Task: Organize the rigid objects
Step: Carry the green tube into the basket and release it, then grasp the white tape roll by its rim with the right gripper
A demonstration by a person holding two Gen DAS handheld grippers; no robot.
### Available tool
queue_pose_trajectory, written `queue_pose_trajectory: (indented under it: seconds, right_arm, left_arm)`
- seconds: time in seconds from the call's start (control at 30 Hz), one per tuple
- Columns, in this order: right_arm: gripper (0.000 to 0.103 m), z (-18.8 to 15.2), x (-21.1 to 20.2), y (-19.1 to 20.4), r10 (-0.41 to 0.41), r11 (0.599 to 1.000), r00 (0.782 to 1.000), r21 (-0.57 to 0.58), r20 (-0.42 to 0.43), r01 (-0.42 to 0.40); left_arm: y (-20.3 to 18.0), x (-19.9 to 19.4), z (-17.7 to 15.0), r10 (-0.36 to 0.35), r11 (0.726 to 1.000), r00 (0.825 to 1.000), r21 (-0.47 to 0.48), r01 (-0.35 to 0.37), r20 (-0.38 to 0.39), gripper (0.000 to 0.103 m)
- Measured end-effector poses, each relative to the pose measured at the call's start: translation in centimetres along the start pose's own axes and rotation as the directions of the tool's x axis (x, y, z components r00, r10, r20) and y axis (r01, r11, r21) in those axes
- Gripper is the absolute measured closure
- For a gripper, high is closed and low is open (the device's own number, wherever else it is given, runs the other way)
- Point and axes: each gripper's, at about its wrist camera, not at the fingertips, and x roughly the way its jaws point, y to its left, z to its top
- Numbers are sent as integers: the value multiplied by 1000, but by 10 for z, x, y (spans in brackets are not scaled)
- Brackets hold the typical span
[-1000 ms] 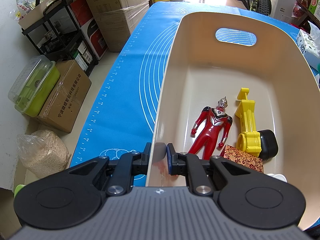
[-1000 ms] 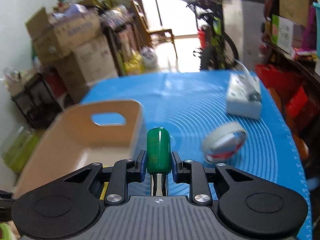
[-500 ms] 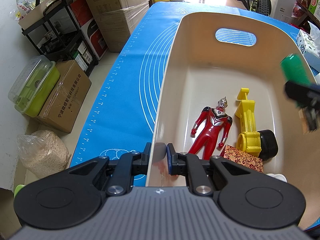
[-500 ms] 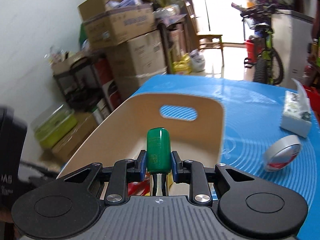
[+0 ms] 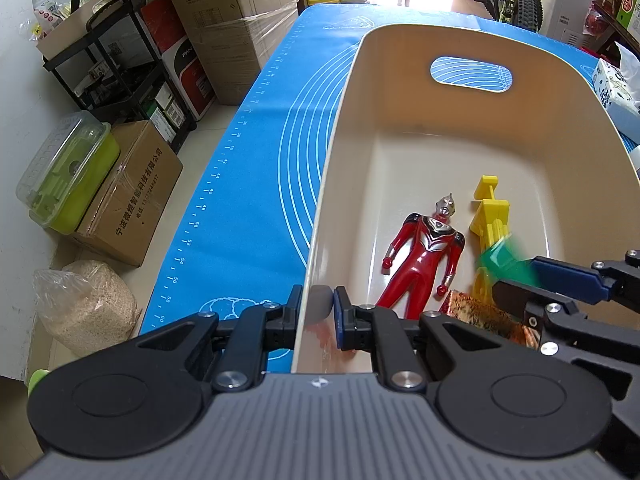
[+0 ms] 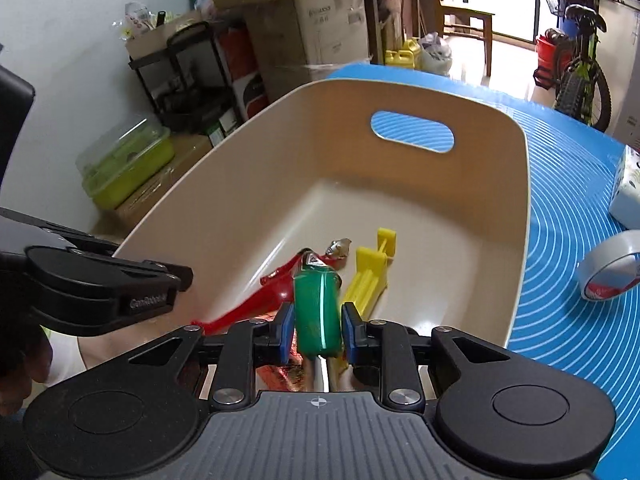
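A beige bin (image 5: 476, 36) with a handle slot stands on the blue mat (image 5: 248, 184). My left gripper (image 5: 318, 308) is shut on the bin's near left wall. Inside the bin lie a red figure (image 5: 424, 256), a yellow plastic toy (image 5: 490, 216) and a red-gold patterned box (image 5: 476, 312). My right gripper (image 6: 316, 328) hangs over the bin's inside, pointing down. Its jaws are opening, and the green-handled screwdriver (image 6: 318, 312) sits blurred between the pads with slim gaps on both sides. In the left wrist view the same right gripper (image 5: 520, 280) comes in from the right above the yellow toy.
On the mat right of the bin lie a tape roll (image 6: 608, 272) and a white tissue pack (image 6: 628, 200). Cardboard boxes (image 5: 228, 12), a black shelf (image 5: 120, 64) and a green lidded container (image 5: 68, 176) stand on the floor past the table's left edge.
My right gripper swung left from over the mat to over the bin and sank lower. The screwdriver handle, firmly held before, now sits lower and looser between the pads. The left gripper has not moved.
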Motion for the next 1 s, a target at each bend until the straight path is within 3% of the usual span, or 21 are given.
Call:
queue_pose_trajectory:
  seconds: [0.17, 0.37, 0.5, 0.63, 0.73, 0.83, 1.0]
  right_arm:
    - [49, 6, -11, -10, 14, 999, 999, 29, 41, -16]
    - [39, 15, -34, -33, -5, 995, 991, 102, 136, -9]
    - [39, 21, -44, -65, -62, 982, 983, 189, 175, 28]
    - [47, 21, -51, -96, -7, 956, 974, 287, 225, -59]
    - [37, 21, -56, -108, -89, 949, 968, 314, 233, 12]
    - [37, 19, -61, -129, -111, 928, 963, 373, 246, 12]
    - [37, 15, -55, -158, -210, 892, 950, 444, 229, 90]
  left_arm:
    - [0, 0, 0, 0, 1000, 1000, 0, 0, 0, 86]
    - [2, -1, 1, 2, 1000, 1000, 1, -2, 0, 86]
    - [2, -1, 1, 2, 1000, 1000, 0, -2, 0, 86]
    - [2, -1, 1, 0, 1000, 1000, 0, 0, 1, 86]
    - [2, -1, 0, 1, 1000, 1000, 0, -1, -1, 86]
    - [2, -1, 0, 2, 1000, 1000, 0, -2, -1, 86]
    - [2, -1, 0, 2, 1000, 1000, 0, -2, -1, 86]
